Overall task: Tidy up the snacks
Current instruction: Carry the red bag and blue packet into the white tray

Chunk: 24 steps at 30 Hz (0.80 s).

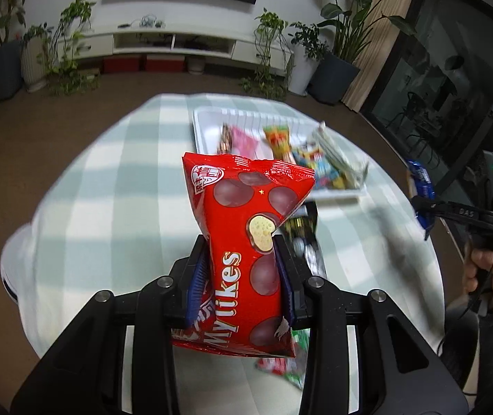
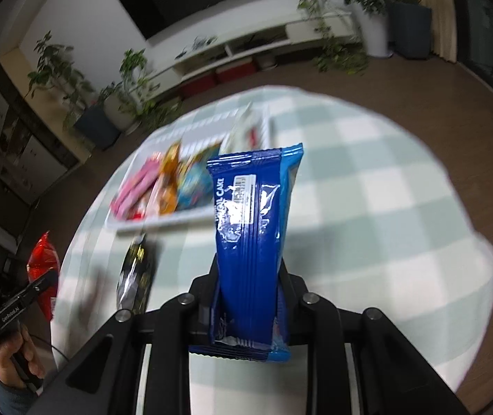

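— Snacks in both grippers at once — why? The left gripper [image 1: 243, 259] has its pads pressed on the waist of the red Mylikes bag [image 1: 246, 242], and the right gripper [image 2: 249, 297] is clamped narrow on the lower part of the blue cake packet [image 2: 251, 238].

— My guess: both are bound for the white tray [image 1: 208, 117] at the far side of the round table [image 1: 115, 173], where several packets already lie in a row. Each pack stands upright above its fingers, clear of the cloth.

— And the hands?

— Both grippers tilt down toward the table, the tray ahead of them. A black packet [image 2: 135, 276] lies on the cloth just near of the tray — not yet sorted.
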Tool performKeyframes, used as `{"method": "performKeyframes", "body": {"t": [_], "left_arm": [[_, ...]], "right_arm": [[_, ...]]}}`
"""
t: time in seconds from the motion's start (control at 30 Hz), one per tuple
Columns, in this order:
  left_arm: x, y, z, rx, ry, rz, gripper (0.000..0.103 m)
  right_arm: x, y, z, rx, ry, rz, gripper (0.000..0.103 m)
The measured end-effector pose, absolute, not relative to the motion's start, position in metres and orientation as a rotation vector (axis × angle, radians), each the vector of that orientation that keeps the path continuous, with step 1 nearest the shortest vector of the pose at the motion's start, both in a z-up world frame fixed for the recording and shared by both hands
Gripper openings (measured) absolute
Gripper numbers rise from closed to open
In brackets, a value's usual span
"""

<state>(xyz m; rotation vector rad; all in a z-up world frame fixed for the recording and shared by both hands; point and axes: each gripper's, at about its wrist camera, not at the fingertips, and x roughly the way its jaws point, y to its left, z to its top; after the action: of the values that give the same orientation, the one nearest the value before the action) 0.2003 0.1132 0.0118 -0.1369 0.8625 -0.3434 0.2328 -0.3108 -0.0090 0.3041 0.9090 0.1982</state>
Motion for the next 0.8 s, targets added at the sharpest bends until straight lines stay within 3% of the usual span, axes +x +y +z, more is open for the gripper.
{"method": "performKeyframes", "body": {"t": [0.33, 0.8], "left_arm": [[0.309, 0.081, 0.053, -0.073, 0.834, -0.356, 0.033], [0.411, 0.025, -0.024, -0.029, 0.954, -0.345, 0.034]], "right_arm": [[0.31, -0.297, 0.039, 0.24, 0.853, 0.269, 0.027], [0.41, -0.206, -0.017, 0.077, 1.035, 0.338, 0.027]]}}
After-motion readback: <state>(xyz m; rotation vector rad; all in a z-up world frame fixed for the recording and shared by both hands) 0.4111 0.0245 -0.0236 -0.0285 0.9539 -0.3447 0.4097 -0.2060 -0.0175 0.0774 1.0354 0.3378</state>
